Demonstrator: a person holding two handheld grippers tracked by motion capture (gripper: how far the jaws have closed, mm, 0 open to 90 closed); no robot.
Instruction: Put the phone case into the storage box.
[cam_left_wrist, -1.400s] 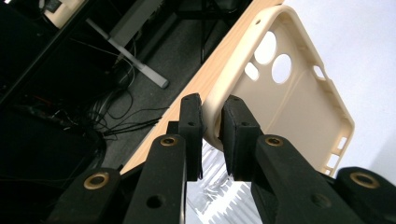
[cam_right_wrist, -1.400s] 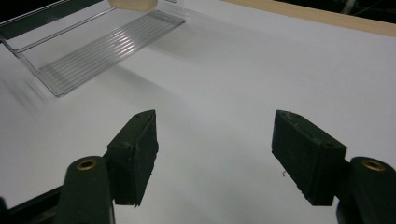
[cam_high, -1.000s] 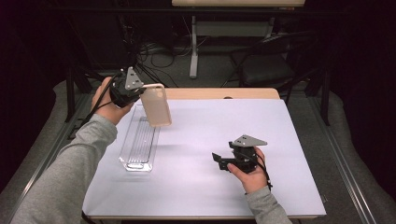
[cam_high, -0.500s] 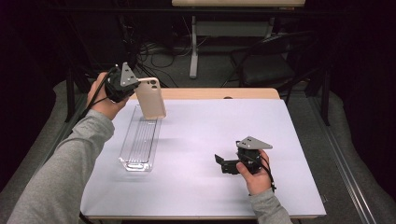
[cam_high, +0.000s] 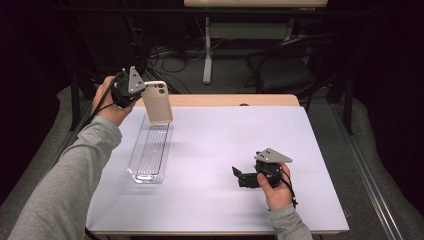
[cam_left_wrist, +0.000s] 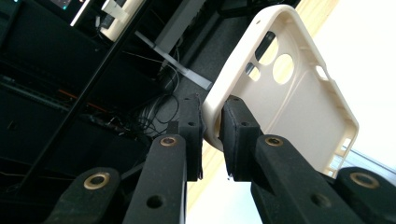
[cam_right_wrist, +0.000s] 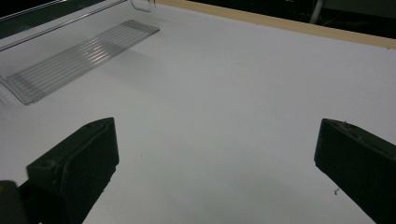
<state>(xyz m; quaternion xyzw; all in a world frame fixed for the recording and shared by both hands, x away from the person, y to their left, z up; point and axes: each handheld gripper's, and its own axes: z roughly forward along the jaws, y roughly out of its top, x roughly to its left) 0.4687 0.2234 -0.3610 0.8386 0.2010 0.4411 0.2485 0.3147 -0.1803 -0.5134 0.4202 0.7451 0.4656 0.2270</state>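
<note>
The left claw (cam_high: 142, 92) pinched the cream plastic phone case (cam_high: 158, 102) at upper left, above the clear plastic tray (cam_high: 149, 152). The right claw (cam_high: 239, 176), just opened wide, held nothing. Next, probably lowering the case carefully.

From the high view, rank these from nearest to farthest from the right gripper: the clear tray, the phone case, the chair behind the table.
Measured from the right gripper, low on the right of the table:
1. Clear tray, lying to its left on the white mat.
2. Phone case, held up by the left gripper above the tray's far end.
3. Chair, on the floor beyond the table's far edge.
</note>
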